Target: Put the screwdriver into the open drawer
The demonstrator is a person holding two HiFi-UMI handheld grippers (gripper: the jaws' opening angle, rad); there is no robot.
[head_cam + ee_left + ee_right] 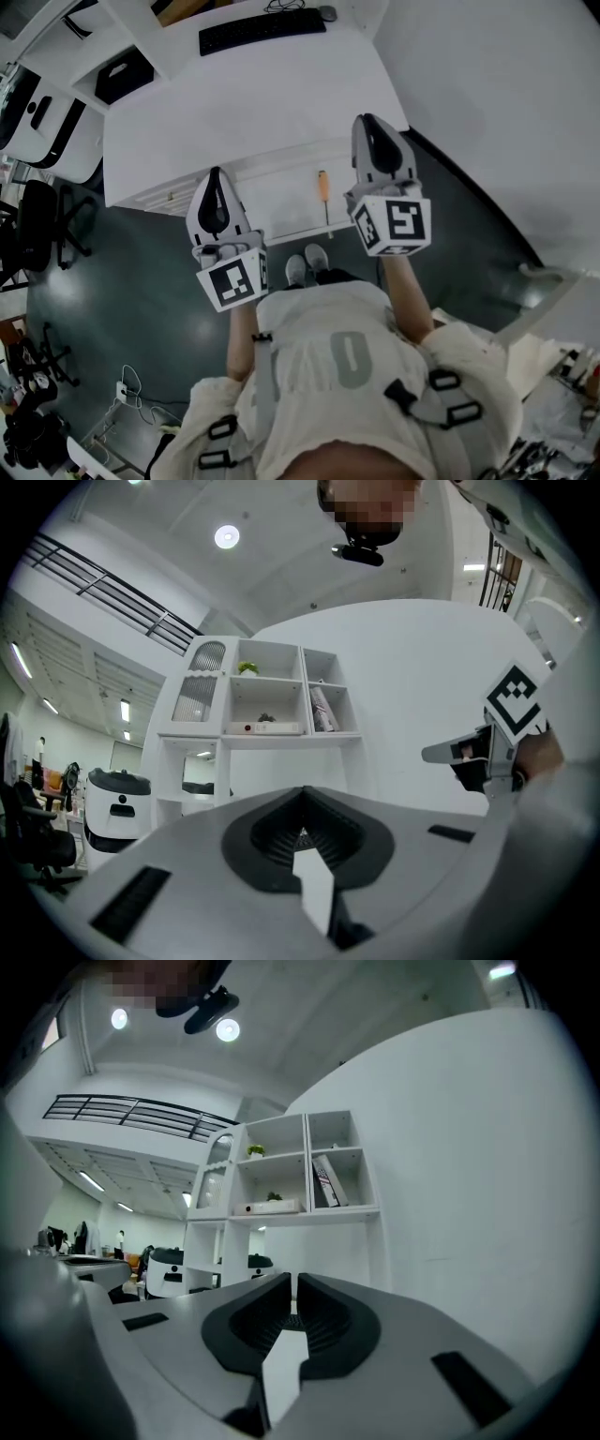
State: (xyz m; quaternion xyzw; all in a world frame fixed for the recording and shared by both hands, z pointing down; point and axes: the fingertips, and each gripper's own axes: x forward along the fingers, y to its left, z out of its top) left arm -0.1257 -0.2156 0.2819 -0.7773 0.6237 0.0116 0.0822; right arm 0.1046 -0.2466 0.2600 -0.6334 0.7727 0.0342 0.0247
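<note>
The screwdriver (323, 187), with an orange handle and a thin shaft, lies in the open white drawer (281, 232) under the desk's front edge. Both grippers are held high above it and point level, away from the person. My left gripper (217, 178) hangs over the drawer's left part. In the left gripper view its jaws (302, 832) meet, with nothing between them. My right gripper (370, 127) is right of the screwdriver. Its jaws (292, 1288) stand a narrow slit apart and hold nothing. Its marker cube (516, 700) shows at the right of the left gripper view.
On the white desk (244, 103) lie a black keyboard (262, 28) and a mouse (326, 12). A black office chair (42, 225) stands at the left on the dark floor. A white shelf unit (272, 705) (291, 1176) faces both grippers.
</note>
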